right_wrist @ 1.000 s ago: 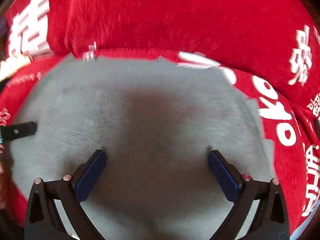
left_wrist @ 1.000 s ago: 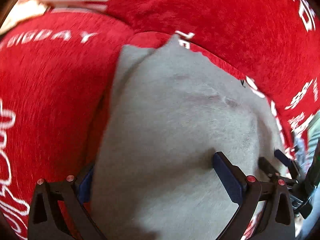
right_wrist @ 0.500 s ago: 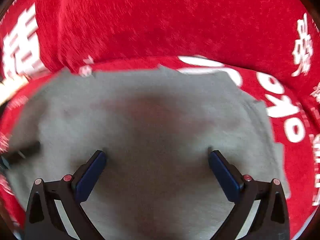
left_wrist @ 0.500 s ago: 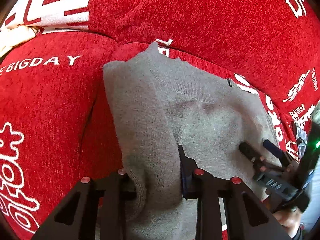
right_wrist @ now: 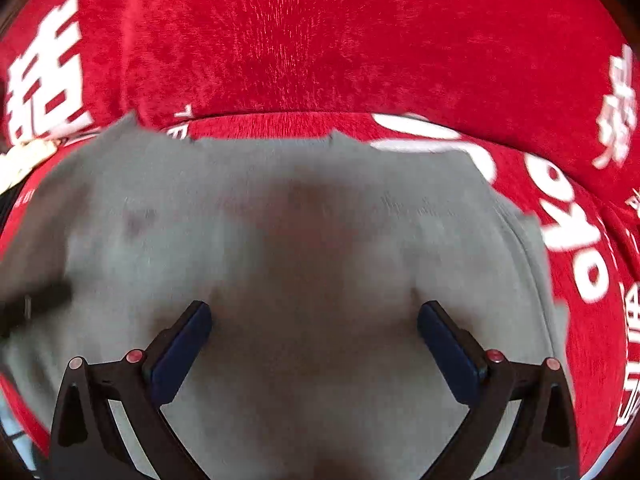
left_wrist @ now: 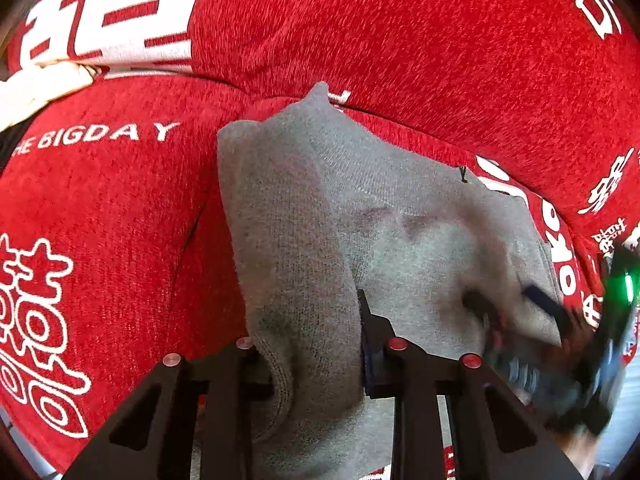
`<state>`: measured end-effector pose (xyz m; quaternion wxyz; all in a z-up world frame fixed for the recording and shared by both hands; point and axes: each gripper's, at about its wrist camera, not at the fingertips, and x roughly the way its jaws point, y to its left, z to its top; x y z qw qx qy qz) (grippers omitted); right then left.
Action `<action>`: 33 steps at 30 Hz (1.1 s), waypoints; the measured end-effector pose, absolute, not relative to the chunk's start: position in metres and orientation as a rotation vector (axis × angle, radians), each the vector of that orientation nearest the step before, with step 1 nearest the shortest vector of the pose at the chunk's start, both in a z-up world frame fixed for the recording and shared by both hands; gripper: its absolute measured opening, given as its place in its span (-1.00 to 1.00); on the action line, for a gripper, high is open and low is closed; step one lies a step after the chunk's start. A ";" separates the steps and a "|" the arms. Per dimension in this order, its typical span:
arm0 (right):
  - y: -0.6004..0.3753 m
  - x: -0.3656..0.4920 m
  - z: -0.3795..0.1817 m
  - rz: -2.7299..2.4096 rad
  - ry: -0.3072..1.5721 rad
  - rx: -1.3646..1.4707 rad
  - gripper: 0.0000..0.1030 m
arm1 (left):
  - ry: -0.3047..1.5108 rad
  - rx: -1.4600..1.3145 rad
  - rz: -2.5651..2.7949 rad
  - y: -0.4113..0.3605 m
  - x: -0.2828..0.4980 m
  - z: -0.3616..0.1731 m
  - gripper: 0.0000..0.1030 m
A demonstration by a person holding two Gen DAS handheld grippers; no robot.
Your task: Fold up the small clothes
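Where the left claw (left_wrist: 316, 356) has just closed, a bunched fold of the grey cloth (left_wrist: 400, 240) is pinched between its pads and drawn up into a ridge. The rest of the cloth lies spread on the red sofa (left_wrist: 120, 200), its far edge near the crease below the backrest. The right claw (right_wrist: 314, 336) stands wide open over the cloth's middle, pads apart and gripping nothing. A cream cloth (left_wrist: 40, 88) lies at the far left.

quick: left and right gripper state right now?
Left hand-held gripper: closed on a bunched fold of the grey knit garment.
Right hand-held gripper: open, jaws wide over the garment, gripping nothing.
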<state>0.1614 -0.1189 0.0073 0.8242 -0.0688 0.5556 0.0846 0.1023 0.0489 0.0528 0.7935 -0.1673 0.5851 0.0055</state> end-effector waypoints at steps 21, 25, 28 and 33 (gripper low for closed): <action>-0.225 0.043 0.021 0.256 1.063 -0.092 0.98 | 1.250 -0.154 0.112 -0.035 0.110 0.115 -0.48; -0.250 0.040 0.030 0.308 1.046 -0.008 0.99 | 1.232 -0.122 0.081 -0.074 0.112 0.145 -0.48; -0.269 0.035 0.040 0.231 1.025 -0.008 0.99 | 1.212 -0.073 0.035 -0.116 0.114 0.170 -0.48; -0.316 0.036 0.044 0.157 1.020 0.098 0.99 | 1.210 -0.013 -0.060 -0.193 0.125 0.177 -0.48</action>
